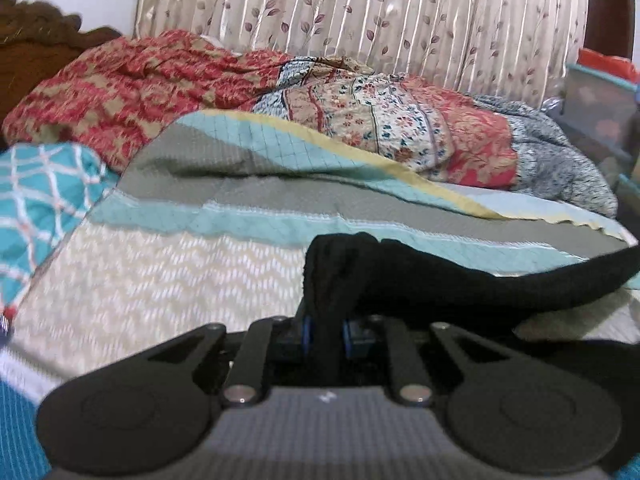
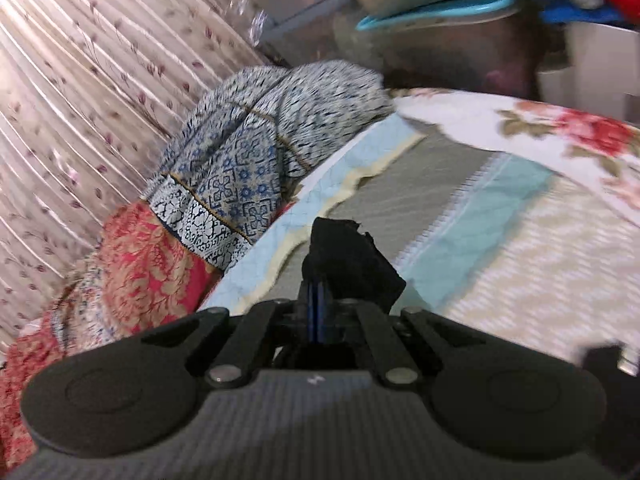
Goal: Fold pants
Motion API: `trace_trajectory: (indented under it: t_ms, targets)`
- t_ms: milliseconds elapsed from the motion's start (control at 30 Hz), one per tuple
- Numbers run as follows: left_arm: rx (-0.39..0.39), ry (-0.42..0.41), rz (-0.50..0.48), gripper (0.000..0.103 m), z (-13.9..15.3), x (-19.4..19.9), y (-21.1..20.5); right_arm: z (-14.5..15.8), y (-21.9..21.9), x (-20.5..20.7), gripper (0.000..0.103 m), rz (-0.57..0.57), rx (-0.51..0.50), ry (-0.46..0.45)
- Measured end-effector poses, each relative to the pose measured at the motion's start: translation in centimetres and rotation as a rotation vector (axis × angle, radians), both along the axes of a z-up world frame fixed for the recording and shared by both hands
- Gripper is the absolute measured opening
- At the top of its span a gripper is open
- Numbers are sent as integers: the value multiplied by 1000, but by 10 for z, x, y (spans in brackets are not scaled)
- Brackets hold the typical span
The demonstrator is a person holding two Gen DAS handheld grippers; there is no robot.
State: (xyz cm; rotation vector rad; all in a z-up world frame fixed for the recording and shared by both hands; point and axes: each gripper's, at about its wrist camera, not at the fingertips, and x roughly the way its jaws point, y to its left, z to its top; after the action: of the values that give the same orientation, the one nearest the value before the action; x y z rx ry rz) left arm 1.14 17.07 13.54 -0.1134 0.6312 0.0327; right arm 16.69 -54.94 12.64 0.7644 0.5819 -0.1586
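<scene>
Mid-fold carry: your left gripper [image 1: 325, 338] and right gripper [image 2: 320, 312] are each clamped nearly closed on an edge of the black pants [image 1: 460, 280], lifted above the quilt [image 1: 180, 280] ahead of the fingers; next, lay that edge down evenly.

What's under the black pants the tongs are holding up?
Under the black pants lies the striped quilt, gray, teal and cream. Both the left tongs and right tongs pinch the cloth. Whatever lies beneath the quilt is covered.
</scene>
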Motion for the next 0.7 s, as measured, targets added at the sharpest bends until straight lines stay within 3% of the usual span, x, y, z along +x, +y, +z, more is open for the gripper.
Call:
trace_trajectory:
  t_ms: [233, 367, 400, 433, 467, 500, 567, 667, 700]
  targets:
    - [-140, 88, 8, 12, -40, -81, 8, -50, -36, -131, 4, -65, 61, 45]
    - [-155, 95, 4, 13, -56, -110, 3, -94, -51, -178, 4, -131, 118, 121]
    - [-145, 89, 7, 18, -58, -114, 1, -106, -53, -186, 6, -153, 118, 143]
    - [-135, 90, 7, 21, -58, -118, -1, -113, -57, -193, 14, -181, 138, 156]
    - [-135, 101, 0, 31, -58, -119, -2, -120, -63, -201, 31, -213, 195, 164]
    - [-138, 107, -6, 37, -56, -122, -2, -127, -70, -211, 41, -238, 284, 158]
    - [-140, 96, -7, 43, -50, -132, 0, -122, -79, -233, 46, -268, 342, 77]
    - [-154, 74, 34, 58, -39, -152, 11, -86, -87, -263, 46, -343, 256, -30]
    - [-176, 71, 47, 58, -37, -157, 15, -71, -93, -277, 46, -379, 250, -82]
